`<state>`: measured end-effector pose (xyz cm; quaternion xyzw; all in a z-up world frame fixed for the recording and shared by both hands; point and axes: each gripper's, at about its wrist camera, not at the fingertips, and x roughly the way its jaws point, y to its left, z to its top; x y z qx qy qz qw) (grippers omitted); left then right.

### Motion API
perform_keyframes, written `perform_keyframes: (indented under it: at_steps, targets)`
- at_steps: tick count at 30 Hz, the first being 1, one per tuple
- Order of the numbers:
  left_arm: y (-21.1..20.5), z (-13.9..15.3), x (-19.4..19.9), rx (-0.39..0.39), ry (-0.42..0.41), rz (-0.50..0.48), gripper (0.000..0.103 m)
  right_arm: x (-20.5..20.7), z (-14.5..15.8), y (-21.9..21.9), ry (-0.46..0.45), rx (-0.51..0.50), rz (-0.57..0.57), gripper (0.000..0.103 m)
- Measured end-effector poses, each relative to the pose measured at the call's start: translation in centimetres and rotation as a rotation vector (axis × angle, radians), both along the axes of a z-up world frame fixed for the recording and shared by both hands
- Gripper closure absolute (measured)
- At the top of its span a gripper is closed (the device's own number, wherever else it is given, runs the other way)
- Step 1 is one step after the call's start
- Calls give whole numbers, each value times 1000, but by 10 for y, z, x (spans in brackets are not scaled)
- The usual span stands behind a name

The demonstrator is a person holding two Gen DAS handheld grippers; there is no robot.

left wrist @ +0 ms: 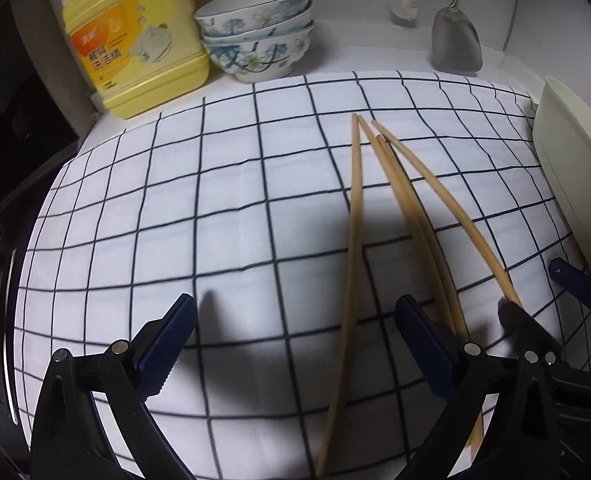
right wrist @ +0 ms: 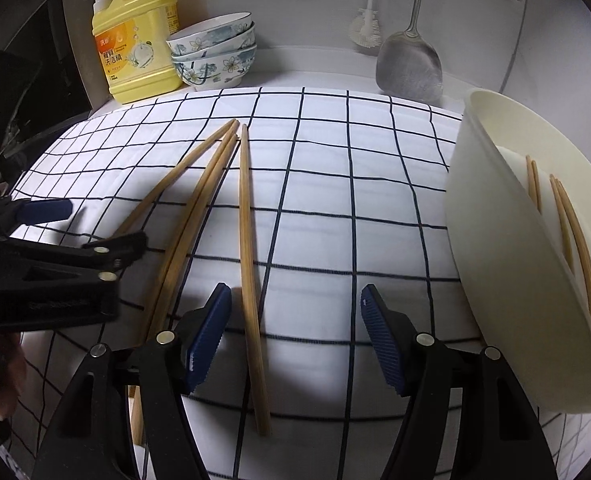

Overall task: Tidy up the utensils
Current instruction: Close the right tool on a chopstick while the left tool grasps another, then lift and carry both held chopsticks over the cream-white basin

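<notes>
4 chopsticks (right wrist: pixel 247 240) are lying on the checked cloth (right wrist: pixel 335 184) w/ more sitting in the cream holder (right wrist: pixel 491 240) at right. Both grippers, left (left wrist: pixel 295 320) & right (right wrist: pixel 295 312), are hanging over them, fingers wide, holding nothing.

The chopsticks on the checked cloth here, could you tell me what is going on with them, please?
A person is sorting chopsticks with a handheld gripper in each hand. Four loose chopsticks lie on the checked cloth, while several more already stand in the cream holder at the right. The right gripper hangs open over the single chopstick lying apart from the others, holding nothing. The left gripper is also open and empty, above the cloth beside the other three.
</notes>
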<state>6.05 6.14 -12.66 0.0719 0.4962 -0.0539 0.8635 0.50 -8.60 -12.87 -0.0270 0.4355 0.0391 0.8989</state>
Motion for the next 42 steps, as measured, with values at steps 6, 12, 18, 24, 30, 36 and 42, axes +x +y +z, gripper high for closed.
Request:
perform_keyframes:
  at_steps: [6,12,18,24,30,36,42]
  targets:
    - [0,0,4,-65,-5,-31,19,4,0,3,-14,1,35,41]
    - [-13,5,-2,-76,-39,-84,55,6,2,13,-26,-10,85,72]
    - [-14,7,-4,-86,-32,-96,89,8,2,18,-27,-26,105,95]
    - [-10,8,-12,-104,-30,-102,96,5,3,18,-23,-16,88,97]
    - [-3,9,-25,-127,-7,-108,96,-3,5,19,-2,34,61,97]
    - [5,20,-44,-131,6,-127,96,-18,16,27,10,59,47,97]
    - [17,45,-62,-104,-3,-170,96,-33,44,37,12,86,34,97]
